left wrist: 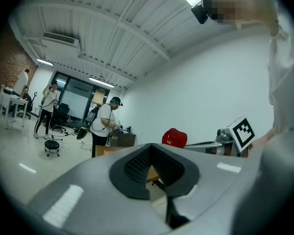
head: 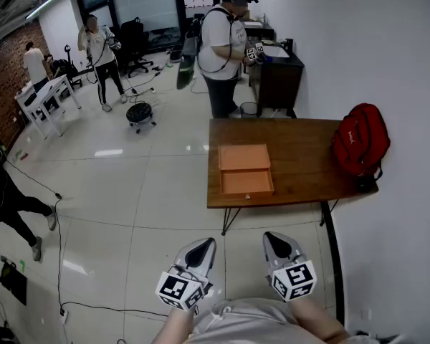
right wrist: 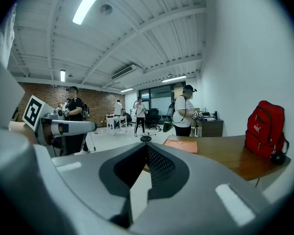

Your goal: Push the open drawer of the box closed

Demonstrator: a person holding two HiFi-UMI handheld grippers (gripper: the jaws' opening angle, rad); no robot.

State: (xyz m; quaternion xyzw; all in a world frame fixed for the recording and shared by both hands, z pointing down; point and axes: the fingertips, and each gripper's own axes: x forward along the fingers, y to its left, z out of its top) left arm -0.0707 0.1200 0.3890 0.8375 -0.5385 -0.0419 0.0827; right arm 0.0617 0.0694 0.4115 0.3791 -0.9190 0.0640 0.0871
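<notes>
An orange box (head: 244, 157) lies on the brown wooden table (head: 301, 181), near its left front part. Its drawer (head: 246, 183) is pulled out toward me, with a small knob on the front. Both grippers hang low by my body, well short of the table and apart from the box. The left gripper (head: 203, 248) and the right gripper (head: 275, 241) both have their jaws together with nothing held. In the right gripper view the box (right wrist: 182, 146) shows beyond the right gripper (right wrist: 146, 148). The left gripper (left wrist: 152, 148) points toward the table.
A red backpack (head: 360, 140) sits on the table's right end against the white wall. Behind the table, a person in a white shirt (head: 221, 49) stands by a dark desk (head: 276, 74). A rolling stool (head: 140, 113), cables and other people occupy the floor to the left.
</notes>
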